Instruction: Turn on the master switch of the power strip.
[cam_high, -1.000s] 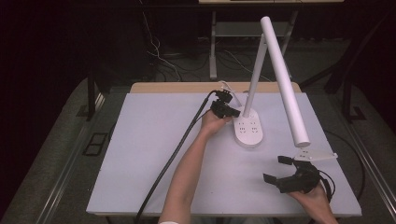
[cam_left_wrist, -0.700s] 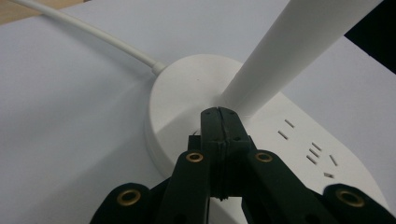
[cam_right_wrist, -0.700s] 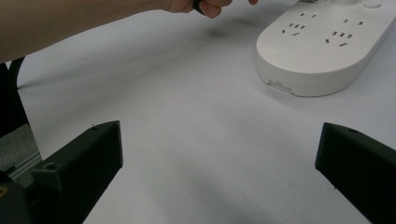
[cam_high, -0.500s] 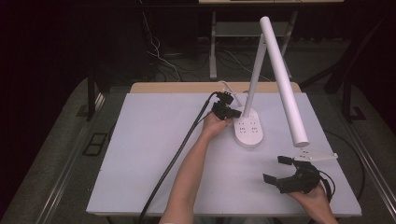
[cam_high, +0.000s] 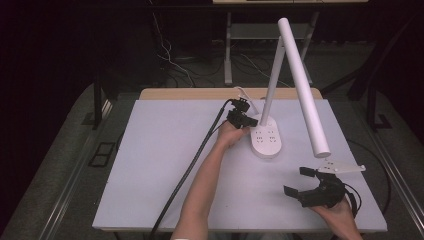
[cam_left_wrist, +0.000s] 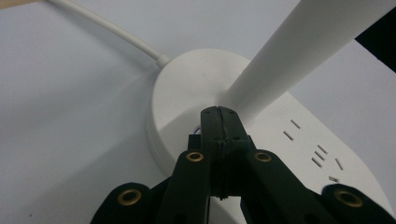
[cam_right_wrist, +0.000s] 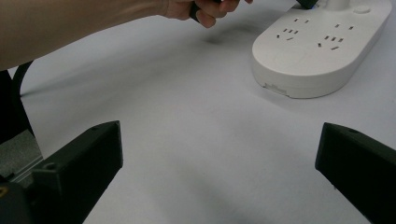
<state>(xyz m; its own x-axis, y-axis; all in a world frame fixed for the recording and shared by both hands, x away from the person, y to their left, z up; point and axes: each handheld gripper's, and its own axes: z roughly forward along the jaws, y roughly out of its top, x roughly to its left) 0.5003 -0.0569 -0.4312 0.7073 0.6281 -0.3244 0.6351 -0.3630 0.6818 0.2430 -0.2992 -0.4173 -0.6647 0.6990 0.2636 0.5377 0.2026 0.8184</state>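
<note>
1. Looks like the step is pressing a switch on the lamp base. The left gripper has its jaws pinched fully together with nothing between them, so it's basically a poking stick right now.
2. To do it well I'd push straight down with the closed tips, not sideways. The base is light-looking and could skid on the table.
3. The tips sit on top of the base, right at the foot of the stem. There's a small bluish glint just left of the tips, maybe the button, but I can't tell for sure.
4. The sockets are off to the right of the tips, and the cord leaves the base well ahead and left.
5. The right gripper is wide open, holding nothing, parked well apart from the base, which lies ahead and right of its jaws. Could steady the base if it slides.
</note>
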